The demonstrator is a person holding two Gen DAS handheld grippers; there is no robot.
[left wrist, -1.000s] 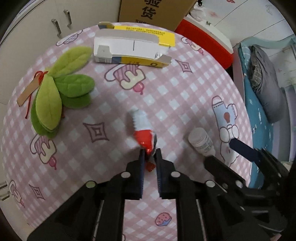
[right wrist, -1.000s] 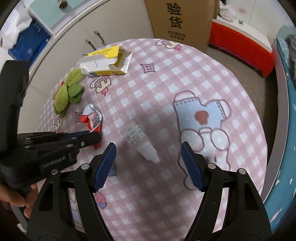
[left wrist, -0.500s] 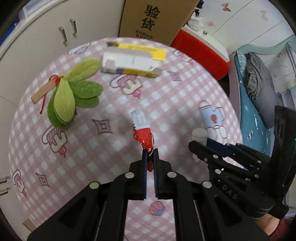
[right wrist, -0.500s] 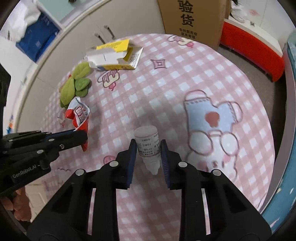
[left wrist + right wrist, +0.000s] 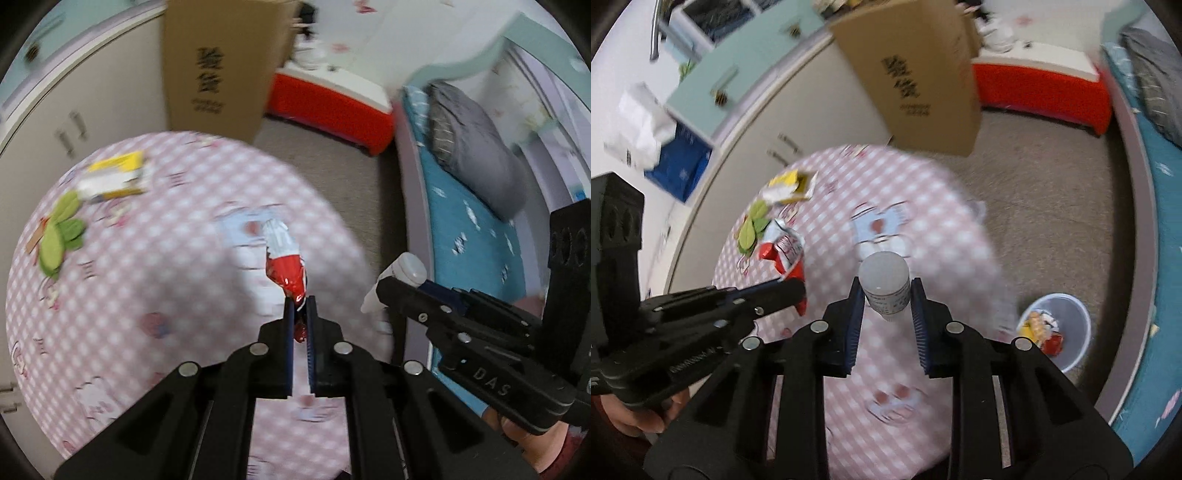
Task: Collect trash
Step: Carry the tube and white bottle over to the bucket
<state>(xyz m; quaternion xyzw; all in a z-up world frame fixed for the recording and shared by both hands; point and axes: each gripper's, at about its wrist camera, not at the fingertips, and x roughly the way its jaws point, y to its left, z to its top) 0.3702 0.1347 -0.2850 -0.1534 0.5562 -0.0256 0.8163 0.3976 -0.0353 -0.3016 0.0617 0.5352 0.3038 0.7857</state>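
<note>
My left gripper (image 5: 300, 306) is shut on the tail of a red and white snack wrapper (image 5: 283, 258), which hangs lifted above the pink checked round table (image 5: 147, 280). The same wrapper (image 5: 783, 251) shows at the left of the right wrist view, beyond the left gripper (image 5: 798, 291). My right gripper (image 5: 886, 291) is shut on a small white plastic bottle (image 5: 884, 284), held upright above the table edge (image 5: 960, 229). That bottle (image 5: 404, 269) also shows in the left wrist view, clamped in the right gripper (image 5: 384, 291). A pale blue trash bin (image 5: 1060, 328) holding some wrappers stands on the floor to the right.
A yellow and white carton (image 5: 118, 179) and a green leaf toy (image 5: 61, 236) lie at the table's far left. A tall cardboard box (image 5: 916, 77), a red chest (image 5: 328, 107), white cabinets (image 5: 798, 122) and a blue bed (image 5: 476, 229) ring the table.
The right gripper closed on the bottle and lifted it. Both grippers rose and swung right toward the table's edge, each carrying its item; the trash bin came into view.
</note>
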